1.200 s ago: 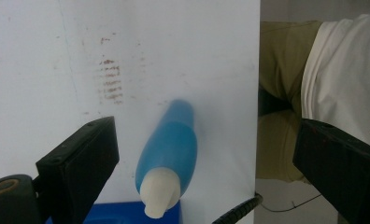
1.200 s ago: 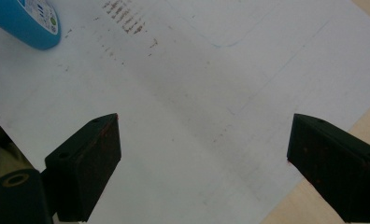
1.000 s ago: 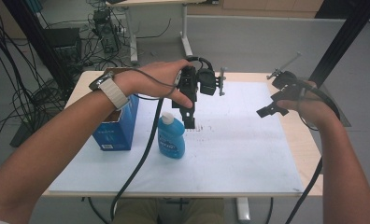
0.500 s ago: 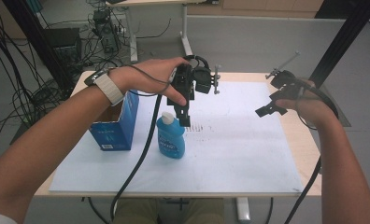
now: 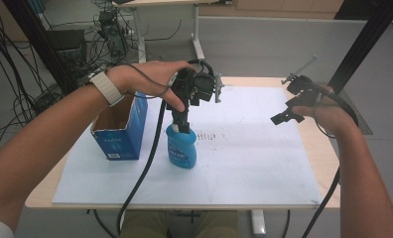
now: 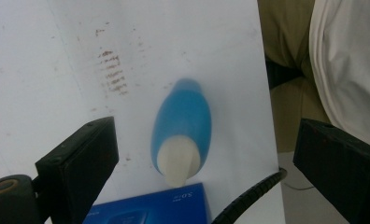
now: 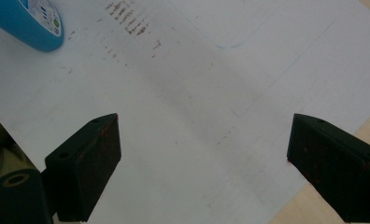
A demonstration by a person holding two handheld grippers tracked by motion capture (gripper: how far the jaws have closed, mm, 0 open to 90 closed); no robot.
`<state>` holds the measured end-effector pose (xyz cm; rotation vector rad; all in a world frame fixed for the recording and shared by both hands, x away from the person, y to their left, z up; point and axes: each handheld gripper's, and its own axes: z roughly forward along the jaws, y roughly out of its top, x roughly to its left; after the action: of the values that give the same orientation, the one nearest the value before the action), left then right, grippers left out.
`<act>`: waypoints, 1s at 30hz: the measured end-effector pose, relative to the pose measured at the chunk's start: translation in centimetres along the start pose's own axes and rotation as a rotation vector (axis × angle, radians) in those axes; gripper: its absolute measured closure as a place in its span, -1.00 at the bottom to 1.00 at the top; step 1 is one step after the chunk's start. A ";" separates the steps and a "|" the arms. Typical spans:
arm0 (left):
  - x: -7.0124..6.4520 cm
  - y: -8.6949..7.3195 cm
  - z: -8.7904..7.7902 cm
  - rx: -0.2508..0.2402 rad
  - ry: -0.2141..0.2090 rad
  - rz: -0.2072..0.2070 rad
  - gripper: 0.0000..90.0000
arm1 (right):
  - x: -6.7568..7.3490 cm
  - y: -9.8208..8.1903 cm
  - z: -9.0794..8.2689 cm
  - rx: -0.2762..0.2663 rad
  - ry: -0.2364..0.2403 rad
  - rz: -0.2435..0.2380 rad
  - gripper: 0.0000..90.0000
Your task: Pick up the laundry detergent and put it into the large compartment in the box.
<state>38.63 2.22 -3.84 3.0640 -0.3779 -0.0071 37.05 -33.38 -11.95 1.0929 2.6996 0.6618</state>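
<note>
Room: grey floor behind the table, with a second desk (image 5: 150, 4), dark equipment and tangled cables at the back left, and a black post rising at the far right.
Table: pale wood top (image 5: 328, 163), its bare edge showing along the right side and at the near left corner.
Paper sheet: large white sheet (image 5: 254, 163) covering most of the tabletop; its near and right parts lie bare, giving open room to move; faint brown dotted marks (image 5: 212, 136) sit near the middle.
Box: blue cardboard box (image 5: 120, 134) at the left of the sheet, top flaps open; the inside looks bare brown card, though the view into it is partial. White print on its front is too small to read; in the left gripper view its edge (image 6: 150, 207) shows print that may read "50", blurred.
Bottle: blue bottle (image 5: 181, 148) with a white cap, standing upright just right of the box and apart from it; the label print is unreadable. From above it sits between the left jaws (image 6: 181, 135); its base shows in the right gripper view (image 7: 26, 21).
Left gripper: (image 5: 183, 121) held straight over the bottle, pointing down; jaws wide apart, touching nothing.
Right gripper: (image 5: 286, 116) held above the right edge of the sheet, well apart from the bottle; jaws spread wide over bare paper.
</note>
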 end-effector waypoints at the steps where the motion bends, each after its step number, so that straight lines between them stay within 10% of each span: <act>1: -0.1 0.0 0.1 0.005 0.007 0.010 -0.85 | 0.0 0.0 0.0 -0.001 0.000 0.002 -0.78; 30: 1.7 -1.3 2.8 0.034 -0.038 0.114 -0.84 | 0.7 0.0 -0.1 0.000 -0.001 0.012 -0.78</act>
<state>40.61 2.92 -6.73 3.0745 -0.5595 -0.0551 36.48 -32.92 -11.83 1.1096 2.6946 0.6624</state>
